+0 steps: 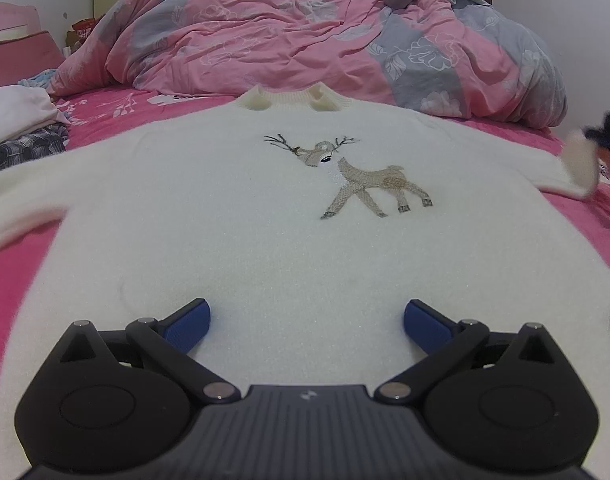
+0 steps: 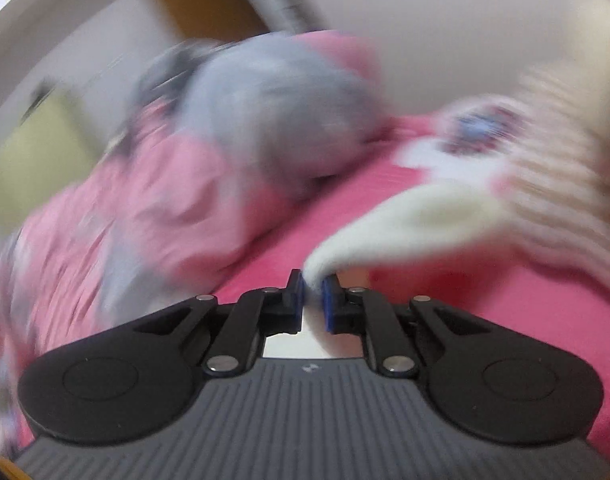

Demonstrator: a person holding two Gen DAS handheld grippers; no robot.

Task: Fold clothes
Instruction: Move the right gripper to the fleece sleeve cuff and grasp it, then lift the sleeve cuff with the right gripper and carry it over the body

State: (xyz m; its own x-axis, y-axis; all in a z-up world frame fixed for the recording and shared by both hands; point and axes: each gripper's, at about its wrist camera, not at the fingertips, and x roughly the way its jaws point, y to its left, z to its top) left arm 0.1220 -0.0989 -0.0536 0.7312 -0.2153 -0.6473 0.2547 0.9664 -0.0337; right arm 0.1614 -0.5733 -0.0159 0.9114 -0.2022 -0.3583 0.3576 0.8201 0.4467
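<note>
A white sweater [image 1: 233, 216] with an embroidered deer [image 1: 361, 176] lies flat, front up, on the pink bed sheet [image 1: 13, 264], collar toward the far side. My left gripper [image 1: 307, 320] hovers over its lower hem, blue pads wide apart, nothing between them. At the right edge of the left wrist view the sleeve cuff [image 1: 583, 160] is lifted off the bed by a dark blurred gripper. In the blurred right wrist view my right gripper [image 2: 313, 298] is shut on the white sleeve [image 2: 405, 220], with the fabric pinched between the blue pads.
A rumpled pink and grey duvet [image 1: 305, 36] is heaped behind the sweater. Folded white and dark clothes [image 1: 21, 128] lie at the left. A striped pink and white garment [image 2: 565, 208] lies at the right of the right wrist view. A wall rises behind the bed.
</note>
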